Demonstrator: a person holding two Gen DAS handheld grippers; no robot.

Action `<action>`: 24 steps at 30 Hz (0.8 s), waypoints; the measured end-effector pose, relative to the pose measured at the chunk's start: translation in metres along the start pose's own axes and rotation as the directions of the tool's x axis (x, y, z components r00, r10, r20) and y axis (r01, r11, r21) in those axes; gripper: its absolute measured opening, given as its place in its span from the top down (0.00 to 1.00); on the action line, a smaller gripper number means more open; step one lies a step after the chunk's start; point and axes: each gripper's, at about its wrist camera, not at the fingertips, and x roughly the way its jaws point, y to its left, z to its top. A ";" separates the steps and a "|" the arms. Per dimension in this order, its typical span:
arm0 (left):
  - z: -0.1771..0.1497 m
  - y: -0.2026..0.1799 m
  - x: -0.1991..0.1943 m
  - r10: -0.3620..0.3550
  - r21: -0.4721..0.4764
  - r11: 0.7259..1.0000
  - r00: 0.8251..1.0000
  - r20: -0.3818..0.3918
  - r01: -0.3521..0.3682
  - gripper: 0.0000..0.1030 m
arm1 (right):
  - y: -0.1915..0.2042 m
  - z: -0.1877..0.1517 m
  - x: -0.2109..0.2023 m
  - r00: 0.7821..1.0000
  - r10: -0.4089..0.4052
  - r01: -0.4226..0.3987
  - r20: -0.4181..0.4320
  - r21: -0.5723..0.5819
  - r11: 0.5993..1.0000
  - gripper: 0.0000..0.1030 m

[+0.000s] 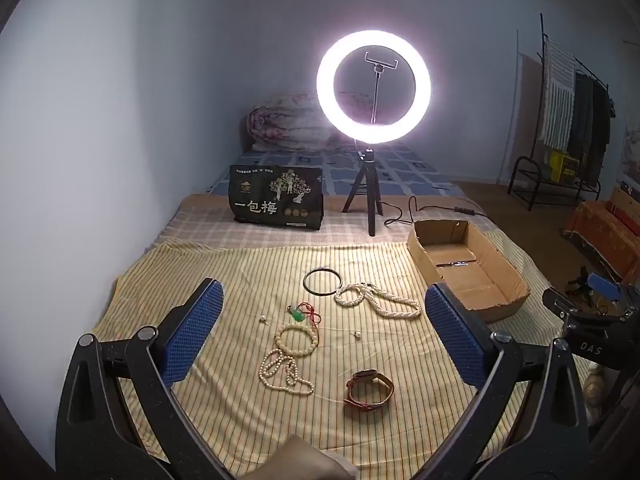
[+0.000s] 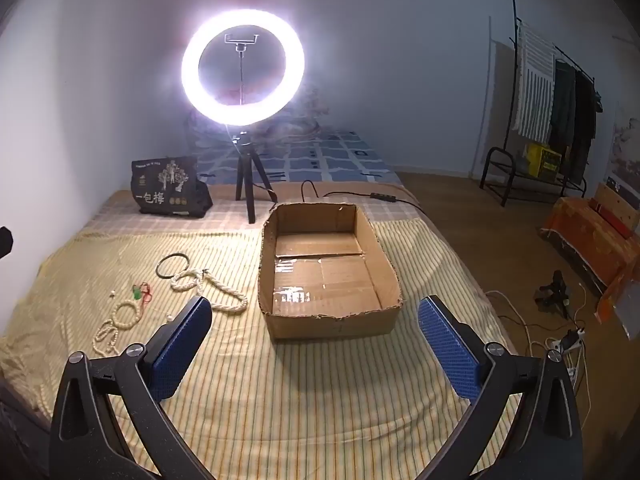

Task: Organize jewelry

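Jewelry lies on the yellow striped cloth. A black bangle, a thick twisted pearl necklace, a green pendant on red cord, a cream bead bracelet, a thin pearl strand and a brown leather watch show in the left wrist view. Two small pearl earrings lie loose. An empty cardboard box stands to the right. My left gripper is open above the jewelry. My right gripper is open in front of the box.
A lit ring light on a black tripod stands behind the cloth with its cable running right. A black snack bag stands at the back left. The bed's right edge drops to the floor.
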 end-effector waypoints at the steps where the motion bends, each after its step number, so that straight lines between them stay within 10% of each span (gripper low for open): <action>1: 0.000 -0.001 0.001 -0.001 0.008 1.000 1.000 0.002 0.001 0.00 | 0.001 0.000 0.001 1.000 0.004 -0.004 -0.004 0.003 1.000 0.00; 24: 0.003 0.002 -0.005 0.018 0.012 1.000 0.999 0.041 -0.018 0.00 | 0.006 0.001 0.003 1.000 0.015 -0.015 -0.003 -0.004 1.000 0.00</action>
